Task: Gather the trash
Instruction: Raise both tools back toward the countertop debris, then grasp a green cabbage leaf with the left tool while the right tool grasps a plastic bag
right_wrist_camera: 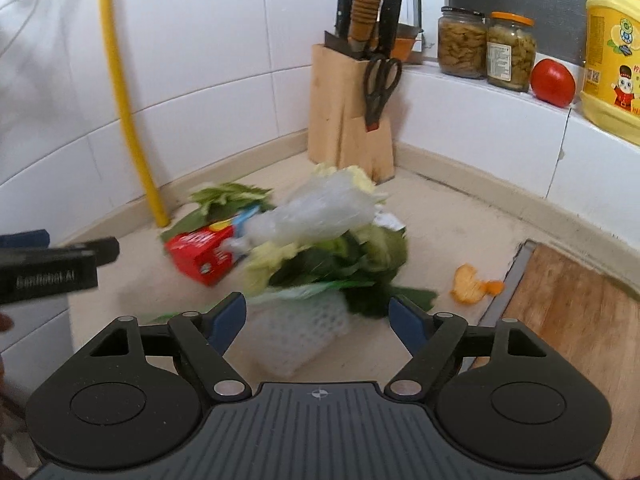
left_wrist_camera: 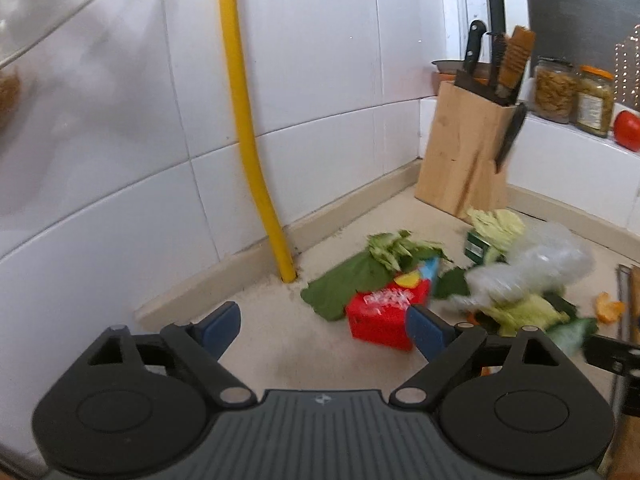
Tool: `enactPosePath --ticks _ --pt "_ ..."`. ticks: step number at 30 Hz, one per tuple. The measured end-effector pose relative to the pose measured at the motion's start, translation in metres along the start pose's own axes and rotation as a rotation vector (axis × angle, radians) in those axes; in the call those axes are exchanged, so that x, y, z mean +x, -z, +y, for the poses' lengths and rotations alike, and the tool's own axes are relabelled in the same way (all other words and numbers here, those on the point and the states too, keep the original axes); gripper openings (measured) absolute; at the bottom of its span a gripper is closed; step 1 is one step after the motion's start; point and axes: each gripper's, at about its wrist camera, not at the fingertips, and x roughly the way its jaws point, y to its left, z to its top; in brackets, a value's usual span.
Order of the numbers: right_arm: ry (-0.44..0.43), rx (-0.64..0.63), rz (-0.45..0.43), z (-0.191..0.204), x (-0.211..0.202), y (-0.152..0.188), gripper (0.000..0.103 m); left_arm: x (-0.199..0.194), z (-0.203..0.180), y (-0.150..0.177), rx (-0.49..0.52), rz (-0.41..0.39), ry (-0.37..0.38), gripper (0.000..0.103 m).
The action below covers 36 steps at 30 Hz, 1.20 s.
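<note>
A heap of trash lies on the beige counter near the tiled corner. In it are a red carton (left_wrist_camera: 380,316) (right_wrist_camera: 202,256), green leaves (left_wrist_camera: 348,280) (right_wrist_camera: 340,260), a crumpled clear plastic bag (left_wrist_camera: 540,264) (right_wrist_camera: 320,212) and a white foam net (right_wrist_camera: 304,328). An orange peel (right_wrist_camera: 474,284) (left_wrist_camera: 608,306) lies apart to the right. My left gripper (left_wrist_camera: 322,316) is open, short of the red carton, with nothing between its fingers. My right gripper (right_wrist_camera: 316,306) is open too, and the foam net sits in the gap without the pads touching it.
A wooden knife block (right_wrist_camera: 348,120) (left_wrist_camera: 464,160) with knives and scissors stands in the corner. Two jars (right_wrist_camera: 484,48), a tomato (right_wrist_camera: 552,82) and a yellow bottle (right_wrist_camera: 612,52) sit on the ledge. A yellow pipe (left_wrist_camera: 248,120) runs down the wall. A wooden cutting board (right_wrist_camera: 572,320) lies at the right.
</note>
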Motion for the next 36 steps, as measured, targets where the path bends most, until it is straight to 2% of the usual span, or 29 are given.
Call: enactPosePath --ticks 3,11,15,19,22,24,29,30,31,32,34,36 --pt "0.002 -0.019 -0.003 -0.005 0.011 -0.01 0.084 0.013 0.001 -0.01 0.011 0.008 -0.003 0.086" --pt "0.004 -0.077 -0.033 -0.011 0.034 -0.044 0.086 0.057 0.009 -0.047 -0.021 0.062 0.062 0.086" --pt "0.005 -0.105 -0.029 -0.014 0.048 -0.053 0.088 0.09 0.006 -0.068 -0.028 0.117 0.122 0.086" --pt "-0.003 -0.124 -0.01 -0.018 0.062 -0.058 0.091 0.125 -0.002 -0.082 -0.019 0.181 0.149 0.086" --pt "-0.014 -0.14 -0.017 -0.019 0.068 -0.062 0.092 0.144 -0.011 -0.09 0.011 0.219 0.193 0.086" --pt "-0.007 -0.141 -0.026 -0.021 0.071 -0.065 0.095 0.159 -0.019 -0.092 0.033 0.257 0.198 0.086" --pt "-0.002 -0.143 -0.03 -0.025 0.076 -0.069 0.095 0.187 -0.032 -0.089 0.081 0.343 0.212 0.084" --pt "-0.001 -0.142 -0.037 -0.026 0.074 -0.069 0.096 0.192 -0.033 -0.087 0.085 0.362 0.217 0.077" --pt "-0.003 -0.139 -0.041 -0.027 0.073 -0.07 0.096 0.197 -0.033 -0.085 0.083 0.381 0.225 0.066" --pt "-0.007 -0.135 -0.044 -0.028 0.071 -0.07 0.096 0.199 -0.032 -0.084 0.072 0.396 0.247 0.061" --pt "-0.014 -0.138 -0.048 -0.029 0.069 -0.07 0.096 0.202 -0.027 -0.084 0.021 0.418 0.3 0.042" --pt "-0.016 -0.148 -0.051 -0.028 0.067 -0.071 0.096 0.201 -0.024 -0.085 -0.007 0.433 0.307 0.032"
